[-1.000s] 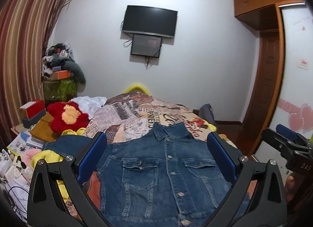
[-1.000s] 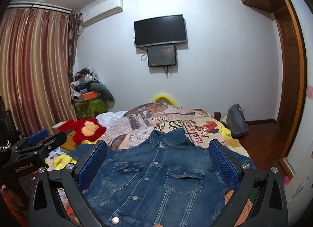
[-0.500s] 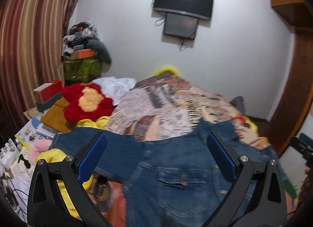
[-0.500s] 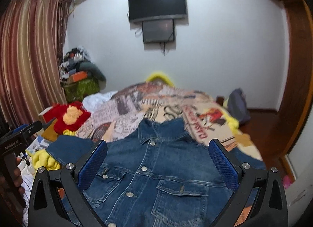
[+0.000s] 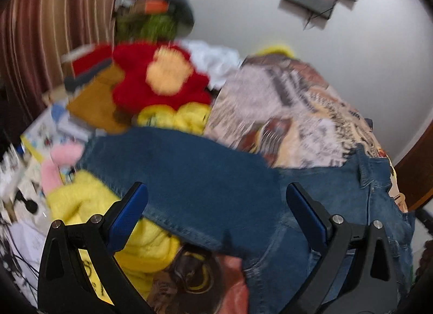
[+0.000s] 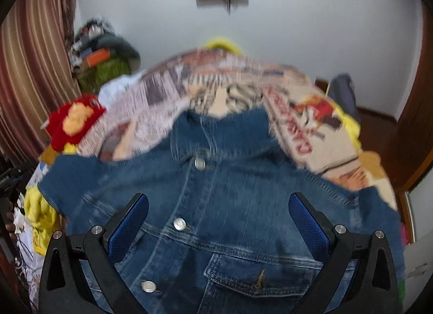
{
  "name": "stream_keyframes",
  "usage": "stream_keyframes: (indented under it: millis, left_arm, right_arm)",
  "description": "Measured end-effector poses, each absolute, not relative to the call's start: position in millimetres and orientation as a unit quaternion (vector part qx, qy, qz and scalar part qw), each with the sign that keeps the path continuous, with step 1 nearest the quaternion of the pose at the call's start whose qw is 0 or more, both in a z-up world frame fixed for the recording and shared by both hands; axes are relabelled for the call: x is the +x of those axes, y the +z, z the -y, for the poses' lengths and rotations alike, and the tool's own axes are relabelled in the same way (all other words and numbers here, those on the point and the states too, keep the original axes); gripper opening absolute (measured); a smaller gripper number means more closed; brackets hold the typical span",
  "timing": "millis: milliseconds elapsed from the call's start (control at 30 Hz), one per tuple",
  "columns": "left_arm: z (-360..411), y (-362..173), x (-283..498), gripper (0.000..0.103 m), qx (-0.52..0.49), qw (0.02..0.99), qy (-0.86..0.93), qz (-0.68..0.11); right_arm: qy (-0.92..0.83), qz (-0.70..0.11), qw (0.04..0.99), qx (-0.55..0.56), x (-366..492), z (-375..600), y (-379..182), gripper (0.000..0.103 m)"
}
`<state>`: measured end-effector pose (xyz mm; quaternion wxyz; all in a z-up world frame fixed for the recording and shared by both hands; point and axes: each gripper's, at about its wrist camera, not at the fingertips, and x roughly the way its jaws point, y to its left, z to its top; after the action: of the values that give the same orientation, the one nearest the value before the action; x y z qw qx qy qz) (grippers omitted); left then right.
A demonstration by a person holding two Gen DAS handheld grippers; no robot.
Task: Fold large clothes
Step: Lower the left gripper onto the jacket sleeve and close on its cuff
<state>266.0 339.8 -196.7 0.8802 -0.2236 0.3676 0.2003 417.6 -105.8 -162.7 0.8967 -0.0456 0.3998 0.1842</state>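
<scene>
A blue denim jacket [image 6: 230,197] lies spread front-up on the bed, buttons and chest pocket showing. Its left sleeve [image 5: 189,176] stretches out toward the bed's left side in the left wrist view. My left gripper [image 5: 216,205] hangs open just above that sleeve, near the shoulder, with nothing between its blue pads. My right gripper [image 6: 218,219] is open too, hovering over the jacket's chest below the collar [image 6: 216,127]. Both views are motion-blurred.
The bed carries a newspaper-print cover [image 6: 216,89]. A red and yellow plush toy [image 5: 162,78], yellow fabric [image 5: 89,203] and a cluttered low surface [image 5: 29,151] lie to the left. A striped curtain [image 5: 40,29] hangs on the left wall. A wooden door [image 6: 416,124] stands at right.
Both grippers have dropped lower and tilted down toward the jacket. The left one has swung left over the sleeve; the right one has closed in on the chest. Both stay open.
</scene>
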Motion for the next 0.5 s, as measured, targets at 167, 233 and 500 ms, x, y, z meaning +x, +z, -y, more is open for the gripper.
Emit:
stream_keyframes:
  millis: [167,233,500]
  left_arm:
    - [-378.4,-235.9,260.0,0.103,-0.315,0.841,0.186,-0.399]
    - [-390.2,-251.0,259.0,0.103,-0.348,0.823,0.185,-0.409]
    - [-414.0,-283.6,273.7,0.078,-0.373,0.801,0.193,-0.427]
  right_arm:
    - [0.202,-0.464,0.861,-0.047,441.9,94.9,-201.1,0.103]
    - [0.208,-0.481,0.850,-0.053,448.6,88.7,-212.8,0.103]
    - [0.227,-0.509,0.827,-0.080,455.2,67.9,-238.8,0.103]
